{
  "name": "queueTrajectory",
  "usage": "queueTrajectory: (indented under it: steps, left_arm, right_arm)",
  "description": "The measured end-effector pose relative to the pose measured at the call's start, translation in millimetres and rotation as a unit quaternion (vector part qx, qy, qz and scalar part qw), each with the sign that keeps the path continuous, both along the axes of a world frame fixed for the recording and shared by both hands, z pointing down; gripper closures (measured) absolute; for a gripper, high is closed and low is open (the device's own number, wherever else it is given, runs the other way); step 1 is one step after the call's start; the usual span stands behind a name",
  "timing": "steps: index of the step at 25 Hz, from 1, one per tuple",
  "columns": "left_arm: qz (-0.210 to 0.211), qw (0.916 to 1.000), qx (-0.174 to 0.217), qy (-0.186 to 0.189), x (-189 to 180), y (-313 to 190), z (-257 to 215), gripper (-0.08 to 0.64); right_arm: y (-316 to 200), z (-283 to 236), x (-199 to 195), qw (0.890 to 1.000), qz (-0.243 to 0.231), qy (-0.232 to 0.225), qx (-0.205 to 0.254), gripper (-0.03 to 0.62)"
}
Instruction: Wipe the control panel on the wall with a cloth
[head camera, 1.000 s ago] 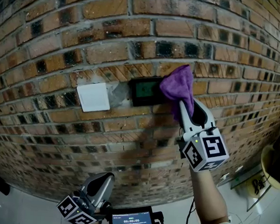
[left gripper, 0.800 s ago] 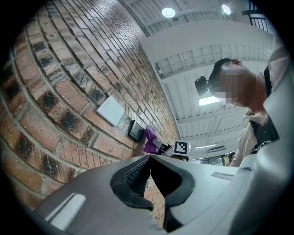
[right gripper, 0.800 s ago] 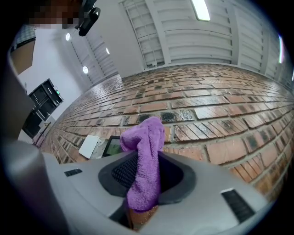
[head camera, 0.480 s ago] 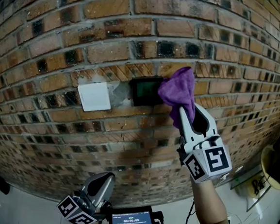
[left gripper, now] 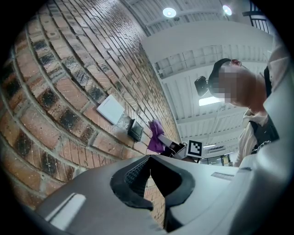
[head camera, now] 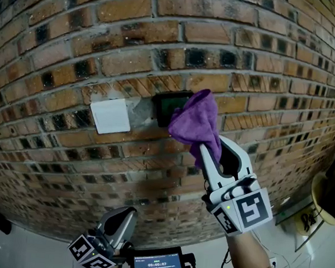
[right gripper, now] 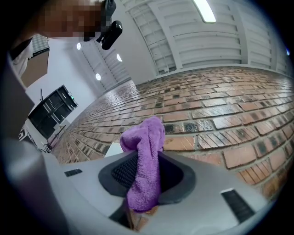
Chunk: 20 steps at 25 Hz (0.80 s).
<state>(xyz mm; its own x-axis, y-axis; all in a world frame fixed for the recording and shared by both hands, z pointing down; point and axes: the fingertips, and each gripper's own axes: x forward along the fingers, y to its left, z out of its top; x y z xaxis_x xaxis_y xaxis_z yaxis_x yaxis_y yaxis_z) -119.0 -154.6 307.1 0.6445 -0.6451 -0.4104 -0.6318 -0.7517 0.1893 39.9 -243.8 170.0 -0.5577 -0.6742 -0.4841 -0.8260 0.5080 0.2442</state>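
Head view: the control panel (head camera: 169, 108) sits mid-way up the brick wall (head camera: 250, 50). A white cover plate (head camera: 110, 115) is just beside its left edge, and it's bare brick on every other side. The purple cloth (head camera: 194, 124) overlaps the panel's right edge, bunched at the tips of the right gripper (head camera: 206, 148). The left gripper (head camera: 124, 217) hangs low, well apart from both.

Left gripper view: jaws pressed together with nothing in them, panel and cloth further along the wall.

Right gripper view: jaws clamped on the cloth, which flops over them and hides the panel.
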Motion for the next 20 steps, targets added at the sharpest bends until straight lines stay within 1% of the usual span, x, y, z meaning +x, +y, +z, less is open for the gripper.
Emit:
queueTrajectory:
  steps: [9,20]
  left_arm:
    - [-0.003,1.0,0.0,0.004,-4,-1,1,0.574]
    - [-0.002,1.0,0.0,0.003,-3,-3,1,0.574]
  right_arm:
    - [6,16,-16,1.0,-0.014,0.022,-0.009,0.469]
    - [6,18,-17,0.999,-0.007,0.033,-0.005,0.471]
